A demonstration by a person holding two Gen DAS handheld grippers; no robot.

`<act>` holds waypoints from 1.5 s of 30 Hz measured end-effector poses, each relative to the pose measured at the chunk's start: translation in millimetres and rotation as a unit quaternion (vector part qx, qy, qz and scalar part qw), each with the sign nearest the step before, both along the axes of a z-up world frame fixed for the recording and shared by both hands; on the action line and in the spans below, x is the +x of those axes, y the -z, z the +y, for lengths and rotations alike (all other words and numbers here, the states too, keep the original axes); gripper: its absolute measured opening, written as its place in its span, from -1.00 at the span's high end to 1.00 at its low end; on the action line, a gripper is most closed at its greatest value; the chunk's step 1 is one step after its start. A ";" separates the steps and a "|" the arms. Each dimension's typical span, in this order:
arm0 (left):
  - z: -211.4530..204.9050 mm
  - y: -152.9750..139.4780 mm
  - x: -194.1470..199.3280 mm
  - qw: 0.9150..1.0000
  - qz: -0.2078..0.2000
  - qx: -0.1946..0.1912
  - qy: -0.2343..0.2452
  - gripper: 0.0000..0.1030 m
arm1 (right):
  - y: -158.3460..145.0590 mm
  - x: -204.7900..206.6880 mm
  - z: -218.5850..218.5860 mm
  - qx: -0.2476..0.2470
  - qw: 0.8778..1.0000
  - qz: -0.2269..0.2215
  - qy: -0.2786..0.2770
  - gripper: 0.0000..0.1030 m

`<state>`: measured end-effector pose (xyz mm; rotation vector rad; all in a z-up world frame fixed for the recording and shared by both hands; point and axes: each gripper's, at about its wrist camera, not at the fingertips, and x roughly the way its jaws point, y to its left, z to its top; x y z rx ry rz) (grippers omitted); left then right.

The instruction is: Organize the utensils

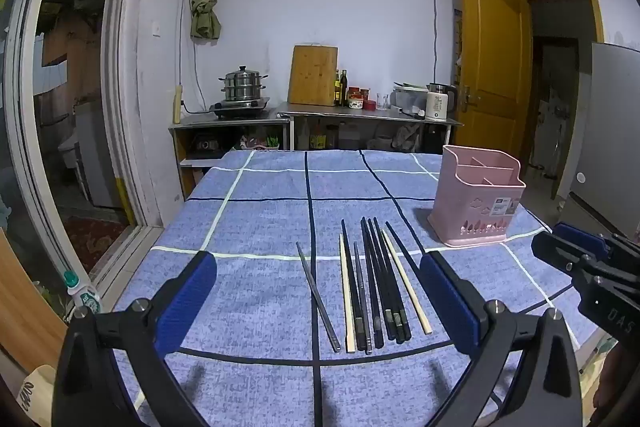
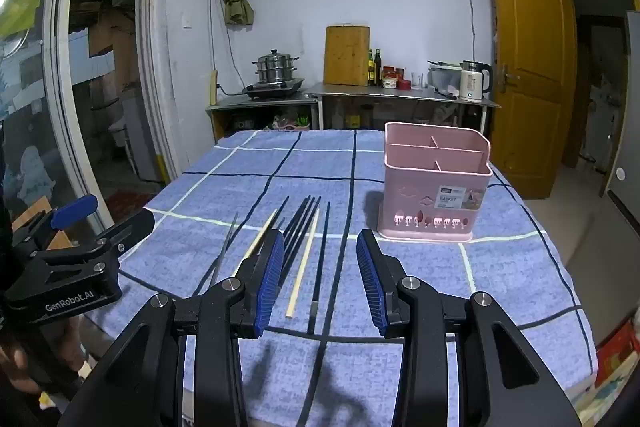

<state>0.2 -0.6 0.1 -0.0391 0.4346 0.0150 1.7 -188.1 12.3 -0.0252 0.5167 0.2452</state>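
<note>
Pink organizer (image 1: 476, 211) far right; chopsticks (image 1: 376, 287) side by side, near centre on blue-cloth surface (image 1: 256, 211). Left claw (image 1: 320, 301), right claw (image 2: 320, 279): spread, empty.

Chopsticks (image 1: 372, 287) lie between the left claw's (image 1: 320, 303) wide-apart fingers.

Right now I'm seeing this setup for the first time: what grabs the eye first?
A row of chopsticks, mostly black with two pale ones, lies on the blue checked tablecloth. To their right stands an empty pink utensil basket with dividers. Both the left gripper and right gripper hang open.
</note>
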 end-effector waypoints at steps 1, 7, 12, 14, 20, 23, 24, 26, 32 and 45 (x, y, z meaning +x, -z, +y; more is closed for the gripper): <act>-0.5 -0.2 0.1 1.000 -0.001 0.001 0.001 -1.00 | 0.4 0.7 0.5 -0.003 1.000 0.004 0.001 0.24; -4.6 -3.9 0.6 1.000 -0.004 0.001 0.003 -1.00 | 1.9 1.3 1.7 -0.004 1.000 0.003 0.001 0.24; -2.0 6.0 4.6 1.000 -0.001 -0.001 0.001 -1.00 | 1.2 1.5 0.6 -0.005 1.000 0.002 0.002 0.24; -2.3 5.7 1.8 1.000 0.000 -0.002 0.002 -1.00 | 1.1 -1.0 1.2 -0.002 1.000 0.002 0.001 0.24; -2.3 5.7 0.4 1.000 -0.001 -0.002 0.003 -1.00 | 2.0 -0.2 2.9 -0.003 1.000 0.002 0.001 0.24; -1.9 4.9 -0.2 1.000 -0.002 -0.003 0.003 -1.00 | 1.7 -0.4 2.4 -0.002 1.000 0.003 0.001 0.24; -2.2 5.1 -0.2 1.000 -0.003 -0.002 0.003 -1.00 | 1.6 -0.7 2.5 -0.002 1.000 0.002 0.001 0.24; -2.8 4.4 0.0 1.000 -0.003 -0.002 0.004 -1.00 | 1.5 -0.2 2.4 -0.002 1.000 0.003 0.001 0.24; -3.2 3.4 -0.4 1.000 -0.004 -0.003 0.005 -1.00 | 1.1 -0.9 2.3 -0.001 1.000 0.002 0.001 0.24; -3.8 1.2 -0.6 1.000 -0.004 -0.003 0.007 -1.00 | 1.1 -0.4 2.3 -0.001 1.000 0.002 0.001 0.24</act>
